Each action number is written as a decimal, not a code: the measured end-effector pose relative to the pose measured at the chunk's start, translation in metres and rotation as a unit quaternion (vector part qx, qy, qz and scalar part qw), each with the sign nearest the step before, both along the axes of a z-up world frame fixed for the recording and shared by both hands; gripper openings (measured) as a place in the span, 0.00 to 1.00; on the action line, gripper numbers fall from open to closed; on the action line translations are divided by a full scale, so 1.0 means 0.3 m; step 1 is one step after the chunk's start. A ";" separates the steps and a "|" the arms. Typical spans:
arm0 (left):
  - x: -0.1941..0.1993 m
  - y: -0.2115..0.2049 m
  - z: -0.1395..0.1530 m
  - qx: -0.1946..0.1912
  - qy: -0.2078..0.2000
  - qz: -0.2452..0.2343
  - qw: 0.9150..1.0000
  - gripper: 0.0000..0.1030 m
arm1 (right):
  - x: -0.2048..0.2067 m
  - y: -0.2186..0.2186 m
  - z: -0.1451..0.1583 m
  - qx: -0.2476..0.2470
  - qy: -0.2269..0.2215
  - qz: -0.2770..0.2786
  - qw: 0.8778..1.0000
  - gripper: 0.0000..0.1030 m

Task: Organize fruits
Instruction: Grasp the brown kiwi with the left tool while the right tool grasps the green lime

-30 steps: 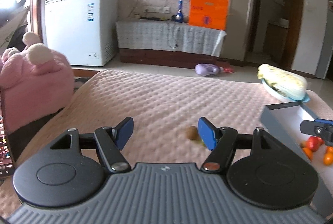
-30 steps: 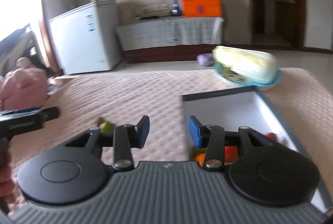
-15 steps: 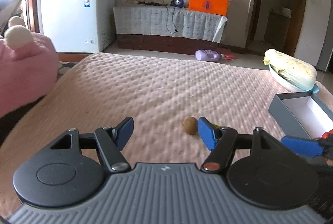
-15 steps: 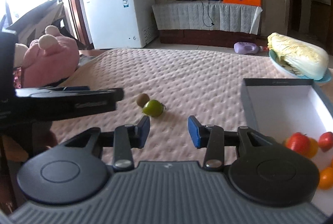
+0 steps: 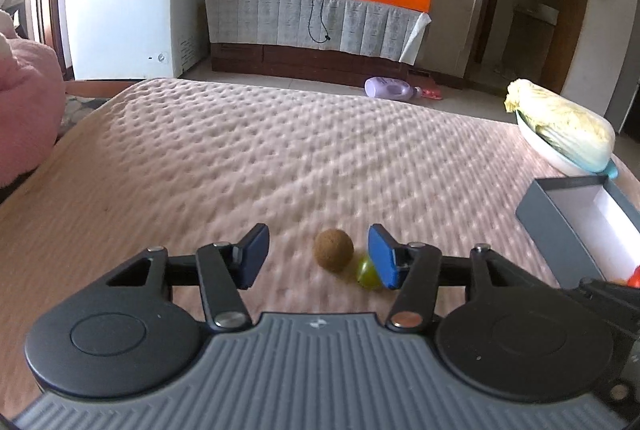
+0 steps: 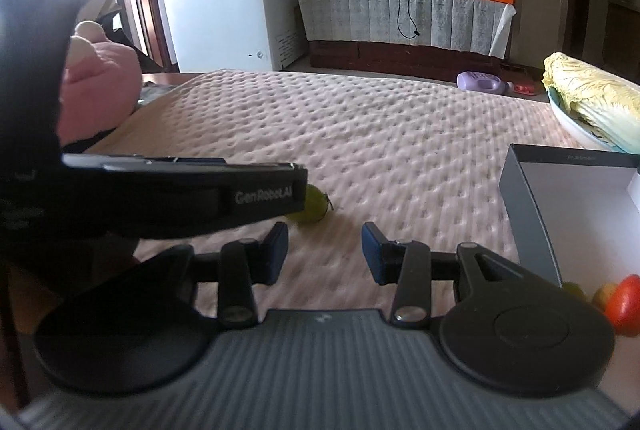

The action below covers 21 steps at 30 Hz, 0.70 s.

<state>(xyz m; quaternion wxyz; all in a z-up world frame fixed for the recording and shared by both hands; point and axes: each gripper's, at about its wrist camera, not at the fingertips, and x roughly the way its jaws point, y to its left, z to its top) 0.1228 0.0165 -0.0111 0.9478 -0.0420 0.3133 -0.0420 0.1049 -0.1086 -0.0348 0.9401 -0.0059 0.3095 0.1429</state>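
On the pink bed, left of the grey box point(image 5: 548, 226): left gripper point(image 5: 316, 254) has dropped closer, jaws closing around the brown kiwi point(image 5: 333, 251), not yet touching. Green fruit point(image 6: 314, 208) just beside it. Right gripper point(image 6: 324, 254) open, empty. Pickup looks imminent.

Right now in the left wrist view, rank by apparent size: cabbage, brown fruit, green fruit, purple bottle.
1. cabbage
2. purple bottle, farther away, so unsure
3. brown fruit
4. green fruit, partly hidden

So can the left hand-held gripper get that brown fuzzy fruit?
Probably yes: the left hand-held gripper is closing around the brown fruit, nothing blocks it, though the green fruit sits right beside.
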 end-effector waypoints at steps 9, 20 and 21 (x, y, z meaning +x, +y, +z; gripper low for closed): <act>0.030 0.042 -0.016 -0.037 0.010 0.011 0.999 0.59 | 0.054 0.013 -0.009 0.009 0.003 0.004 1.000 0.42; 0.028 0.061 -0.016 -0.033 0.007 0.013 0.999 0.56 | 0.103 0.057 -0.030 0.010 0.008 0.013 1.000 0.42; 0.028 0.058 -0.016 -0.030 0.007 0.011 0.999 0.56 | 0.110 0.060 -0.031 0.010 0.009 0.013 1.000 0.42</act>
